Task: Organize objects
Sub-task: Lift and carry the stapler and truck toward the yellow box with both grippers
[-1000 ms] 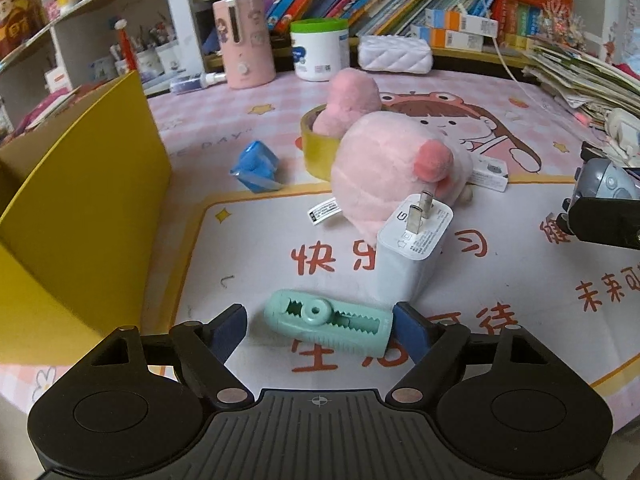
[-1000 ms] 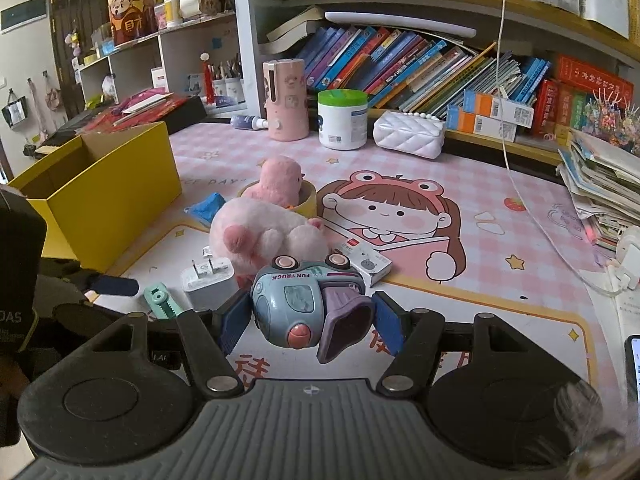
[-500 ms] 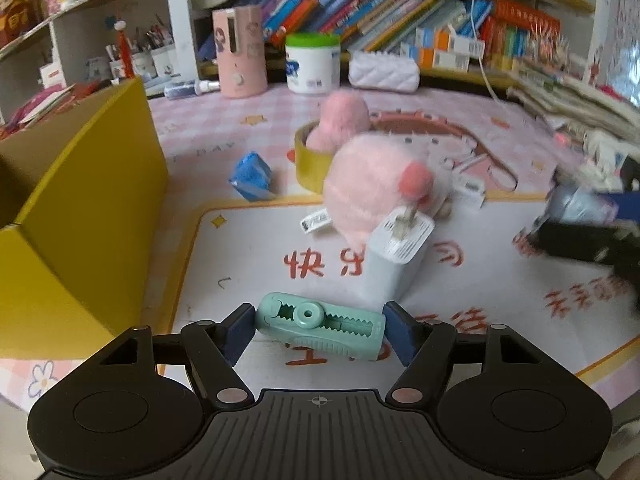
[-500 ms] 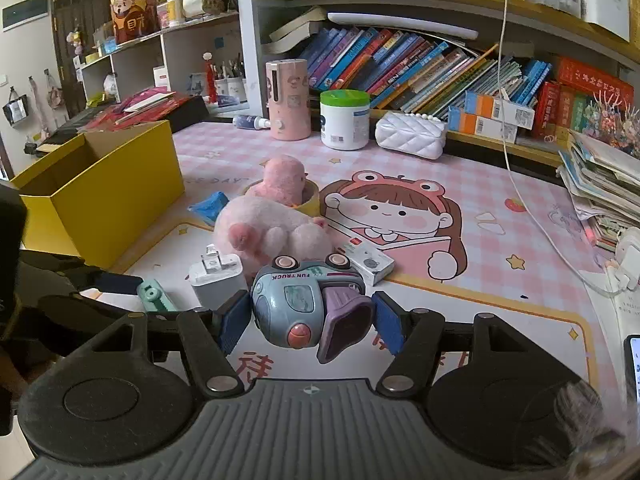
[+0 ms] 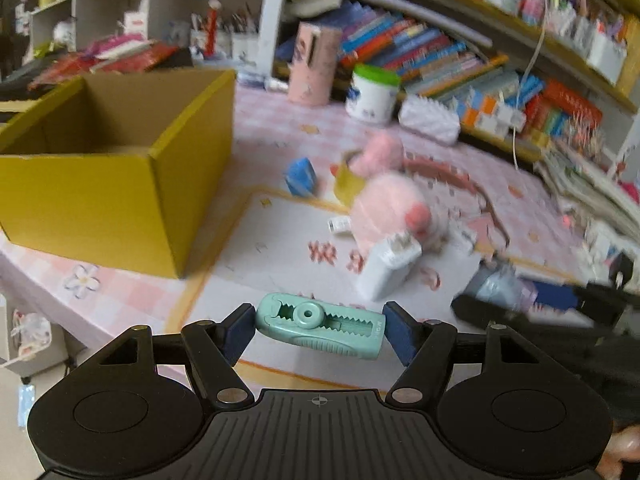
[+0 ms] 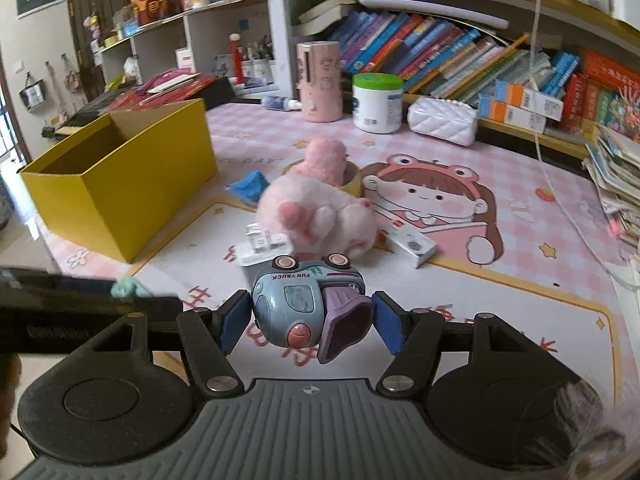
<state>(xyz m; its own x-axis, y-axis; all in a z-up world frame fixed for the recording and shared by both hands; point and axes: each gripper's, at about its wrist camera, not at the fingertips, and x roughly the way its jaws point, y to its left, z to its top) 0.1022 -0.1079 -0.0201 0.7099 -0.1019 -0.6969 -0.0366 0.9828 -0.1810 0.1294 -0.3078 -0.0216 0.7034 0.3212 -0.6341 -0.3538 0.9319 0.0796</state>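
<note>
Spanning the left gripper (image 5: pixel 319 326), a mint clip (image 5: pixel 320 326) was clamped crosswise between its just-closed pads, lifted off the mat (image 5: pixel 288 264). The right gripper (image 6: pixel 308 318) pinched a toy truck (image 6: pixel 310 306); the yellow box (image 6: pixel 120 184) stood far left.

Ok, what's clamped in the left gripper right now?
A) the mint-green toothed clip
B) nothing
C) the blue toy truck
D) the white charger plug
A: in the left wrist view the left gripper has its blue pads pressed on both ends of the mint-green toothed clip, lifted off the mat.
</note>
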